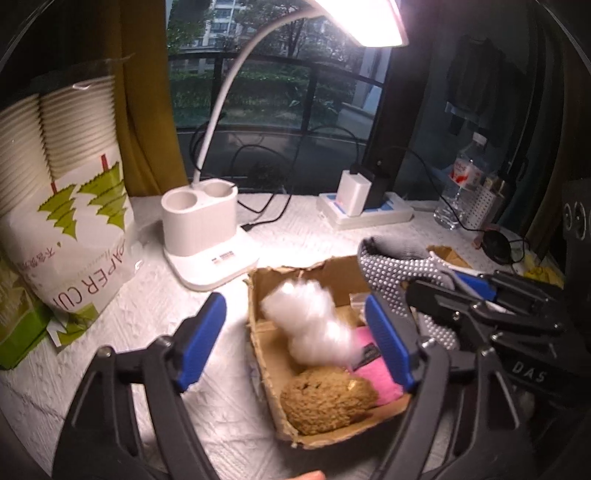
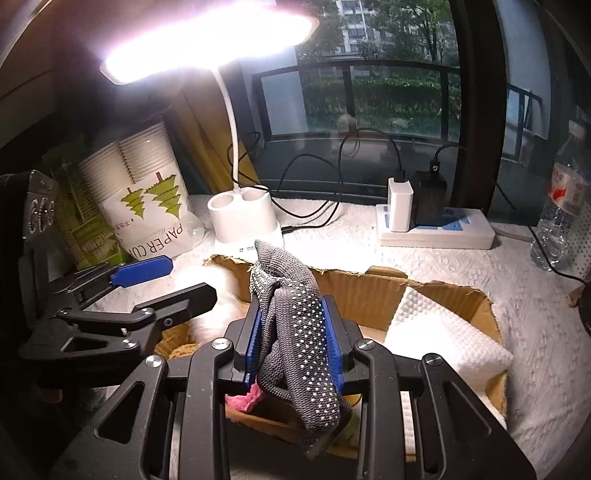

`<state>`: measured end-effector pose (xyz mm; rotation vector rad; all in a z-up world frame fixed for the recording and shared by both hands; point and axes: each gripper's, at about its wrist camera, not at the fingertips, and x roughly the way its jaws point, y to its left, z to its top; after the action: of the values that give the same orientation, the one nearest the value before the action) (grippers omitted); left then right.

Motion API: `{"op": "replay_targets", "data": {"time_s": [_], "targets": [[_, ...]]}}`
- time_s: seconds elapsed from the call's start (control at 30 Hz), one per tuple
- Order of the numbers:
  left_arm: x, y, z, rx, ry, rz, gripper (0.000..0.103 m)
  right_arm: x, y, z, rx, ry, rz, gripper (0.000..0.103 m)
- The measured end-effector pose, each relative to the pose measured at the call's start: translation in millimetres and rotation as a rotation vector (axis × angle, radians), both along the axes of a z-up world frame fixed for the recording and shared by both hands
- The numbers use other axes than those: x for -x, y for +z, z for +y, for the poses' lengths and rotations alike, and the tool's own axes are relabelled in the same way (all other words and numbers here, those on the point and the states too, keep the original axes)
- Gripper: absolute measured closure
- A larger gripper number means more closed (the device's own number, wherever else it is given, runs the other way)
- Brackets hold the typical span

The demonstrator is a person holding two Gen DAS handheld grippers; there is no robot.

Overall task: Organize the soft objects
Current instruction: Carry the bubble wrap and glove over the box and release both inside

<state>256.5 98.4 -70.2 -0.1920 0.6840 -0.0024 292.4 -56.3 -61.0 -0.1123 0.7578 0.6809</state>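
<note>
Table has a white textured cover. Sitting directly on it: torn cardboard box front centre, white desk lamp base behind it, bag of paper cups far left beside a green carton. Back right: white power strip with chargers plugged in, plus a water bottle.

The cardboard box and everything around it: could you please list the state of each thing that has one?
Cardboard box: open, torn rim, partly filled.
White fluff: loose in the box, blurred.
Brown sponge: lying in the box.
Pink cloth: lying in the box.
Grey dotted glove: clamped, hanging over the box.
Right gripper: shut on the glove.
Left gripper: open, fingers empty.
Desk lamp: on.
Water bottle: upright.
</note>
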Motion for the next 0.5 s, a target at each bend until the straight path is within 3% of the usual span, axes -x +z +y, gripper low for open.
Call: {"op": "replay_targets", "data": {"time_s": [0.5], "targets": [[11, -1, 17, 0.018, 0.041, 0.0, 0.024, -14, -27, 18, 0.059, -0.016, 0.07, 0.071]]}}
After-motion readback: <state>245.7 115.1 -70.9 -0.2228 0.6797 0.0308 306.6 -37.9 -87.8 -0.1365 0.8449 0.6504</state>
